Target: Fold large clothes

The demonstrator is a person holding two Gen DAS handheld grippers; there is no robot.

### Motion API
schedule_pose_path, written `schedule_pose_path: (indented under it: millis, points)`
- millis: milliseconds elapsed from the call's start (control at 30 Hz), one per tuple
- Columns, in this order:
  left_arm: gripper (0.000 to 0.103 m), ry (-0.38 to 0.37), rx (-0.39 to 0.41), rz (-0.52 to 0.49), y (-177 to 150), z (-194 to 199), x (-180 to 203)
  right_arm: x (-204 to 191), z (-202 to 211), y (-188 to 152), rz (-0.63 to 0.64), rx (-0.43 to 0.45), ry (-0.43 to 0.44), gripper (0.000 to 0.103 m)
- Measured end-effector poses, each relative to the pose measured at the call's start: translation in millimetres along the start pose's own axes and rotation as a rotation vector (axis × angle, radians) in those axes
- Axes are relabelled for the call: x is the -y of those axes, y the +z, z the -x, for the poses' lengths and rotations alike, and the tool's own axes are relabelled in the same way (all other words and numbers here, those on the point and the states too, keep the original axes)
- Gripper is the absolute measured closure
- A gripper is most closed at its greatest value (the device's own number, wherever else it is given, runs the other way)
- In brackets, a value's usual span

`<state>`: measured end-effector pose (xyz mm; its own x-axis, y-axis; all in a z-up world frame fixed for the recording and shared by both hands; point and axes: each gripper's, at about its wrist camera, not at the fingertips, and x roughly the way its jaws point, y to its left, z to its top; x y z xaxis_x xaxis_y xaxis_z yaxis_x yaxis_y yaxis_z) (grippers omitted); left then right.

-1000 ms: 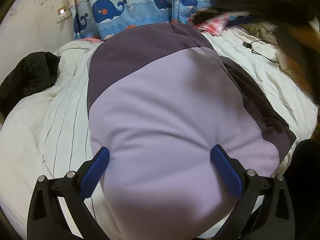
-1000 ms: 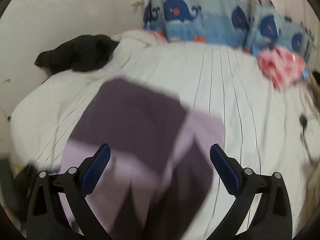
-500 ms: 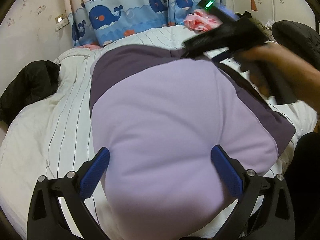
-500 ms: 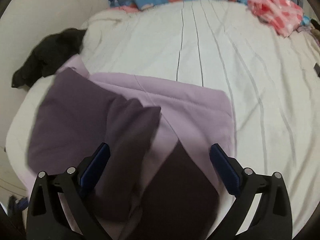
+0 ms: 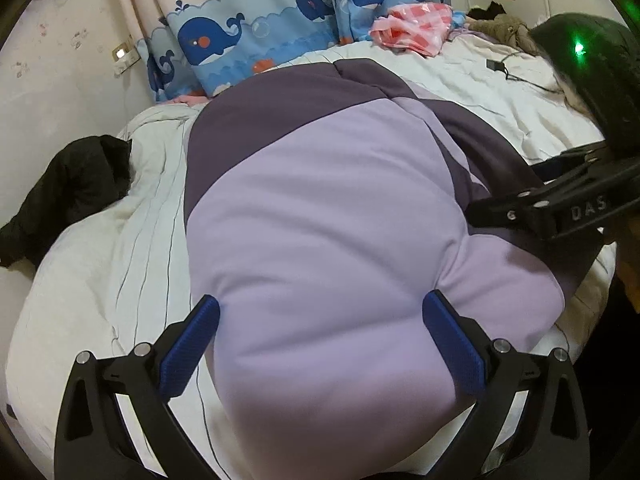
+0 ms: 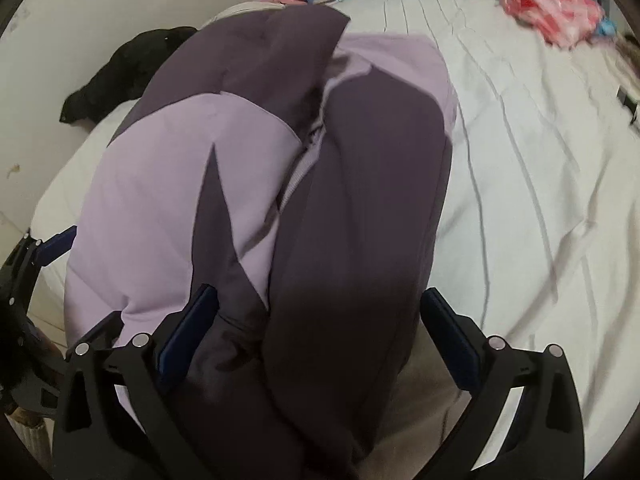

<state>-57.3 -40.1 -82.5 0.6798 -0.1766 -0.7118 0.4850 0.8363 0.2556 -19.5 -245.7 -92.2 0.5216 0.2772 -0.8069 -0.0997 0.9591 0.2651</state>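
A large padded jacket, light lilac with dark purple panels, lies folded on the white striped bed. It also shows in the right wrist view, with a dark purple sleeve laid along its right side. My left gripper is open, its blue pads either side of the jacket's near lilac end. My right gripper is open and straddles the near end of the dark sleeve. The right gripper also shows at the right edge of the left wrist view, low over the jacket's right side.
A black garment lies at the bed's left edge by the wall. Whale-print curtains hang behind the bed. A pink checked cloth and a black cable with plug lie at the far right.
The right gripper has swung down from above the bed to the jacket's right side and now straddles the dark sleeve. The left gripper has barely moved.
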Motion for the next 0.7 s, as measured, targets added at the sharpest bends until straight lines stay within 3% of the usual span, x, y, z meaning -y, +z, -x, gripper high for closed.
schedule_pose_path:
  millis: [133, 200, 300, 433, 500, 600, 700]
  points:
    - [0.005, -0.008, 0.011, 0.054, -3.8, 5.3, -5.1, -7.9, 38.1, -12.7, 0.012, 0.08, -0.001, 0.007]
    - [0.005, -0.02, 0.017, 0.063, -4.4, 7.0, -6.0, -6.0, 31.2, -26.1, -0.001, 0.047, -0.008, 0.007]
    - [0.006, -0.141, 0.02, 0.126, -4.9, 11.8, -21.4, 15.4, 13.0, -30.9, -0.09, -0.041, 0.091, 0.007]
    - [0.006, -0.414, 0.06, 0.385, -5.5, 24.0, -81.1, 9.4, 46.4, -8.9, -0.067, 0.044, 0.084, 0.007]
    - [0.006, -0.434, 0.067, 0.528, -4.2, 17.1, -118.8, 9.8, 57.1, 3.3, -0.068, 0.084, 0.077, 0.007]
    - [0.006, -0.455, 0.051, 0.624, 1.4, -8.1, -149.2, 18.6, 53.0, 33.0, -0.104, 0.124, 0.06, 0.007]
    - [0.006, -0.527, -0.077, 0.684, 8.6, -62.4, -158.3, 27.2, 19.9, 41.7, -0.134, 0.068, -0.004, 0.007]
